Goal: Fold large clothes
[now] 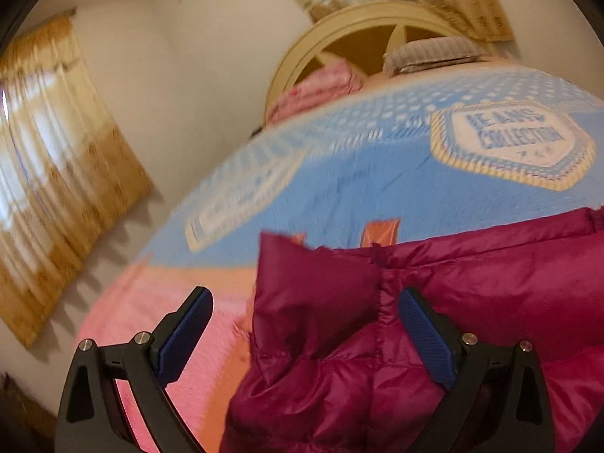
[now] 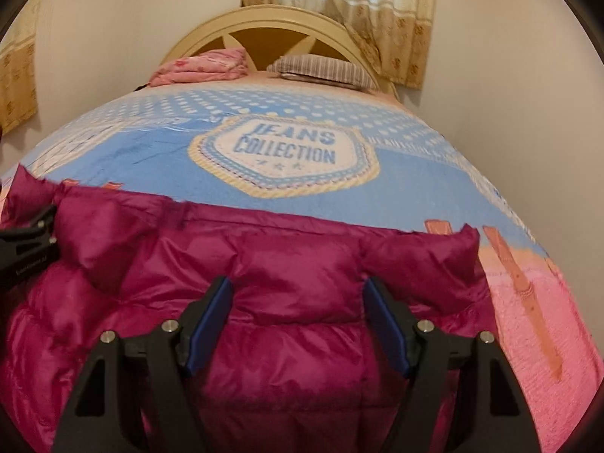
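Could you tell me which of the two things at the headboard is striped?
The grey pillow, on the right; the pink folded blanket to its left is unstriped.

We are holding the left gripper (image 1: pixel 305 302) with its jaws spread wide, blue pads (image 1: pixel 426 339) straddling the left end of the jacket (image 1: pixel 472 283) without pinching it. We are keeping the right gripper (image 2: pixel 298 294) equally wide open over the jacket's middle, fingers pointing forward.
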Available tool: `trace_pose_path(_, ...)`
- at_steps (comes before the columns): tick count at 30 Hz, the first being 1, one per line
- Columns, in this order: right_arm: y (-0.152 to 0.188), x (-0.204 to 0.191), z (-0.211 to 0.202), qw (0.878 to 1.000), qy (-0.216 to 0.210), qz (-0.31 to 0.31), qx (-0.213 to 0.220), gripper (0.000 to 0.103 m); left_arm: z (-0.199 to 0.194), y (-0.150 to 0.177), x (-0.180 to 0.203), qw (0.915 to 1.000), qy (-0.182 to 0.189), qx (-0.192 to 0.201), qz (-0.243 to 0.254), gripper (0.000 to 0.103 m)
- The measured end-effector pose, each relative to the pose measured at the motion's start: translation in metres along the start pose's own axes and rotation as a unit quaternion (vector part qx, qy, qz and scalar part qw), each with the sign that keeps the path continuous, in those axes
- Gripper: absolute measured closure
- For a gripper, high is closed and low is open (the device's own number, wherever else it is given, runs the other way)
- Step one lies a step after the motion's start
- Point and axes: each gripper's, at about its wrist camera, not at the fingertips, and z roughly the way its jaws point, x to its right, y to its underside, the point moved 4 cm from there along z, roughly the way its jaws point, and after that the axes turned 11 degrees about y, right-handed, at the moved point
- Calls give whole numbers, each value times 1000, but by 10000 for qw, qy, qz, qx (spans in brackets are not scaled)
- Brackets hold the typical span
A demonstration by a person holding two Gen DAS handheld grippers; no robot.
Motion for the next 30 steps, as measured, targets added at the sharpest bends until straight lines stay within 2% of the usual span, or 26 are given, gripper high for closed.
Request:
trace_pose_path(11, 9, 3, 19, 9992, -62, 278, -273, 28, 28, 8, 10, 9984, 314, -472, -61, 1)
trace_pose_path(30, 16, 1, 40, 9962, -103, 295, -810, 25, 37, 10, 13, 9969, 386, -678, -10, 1)
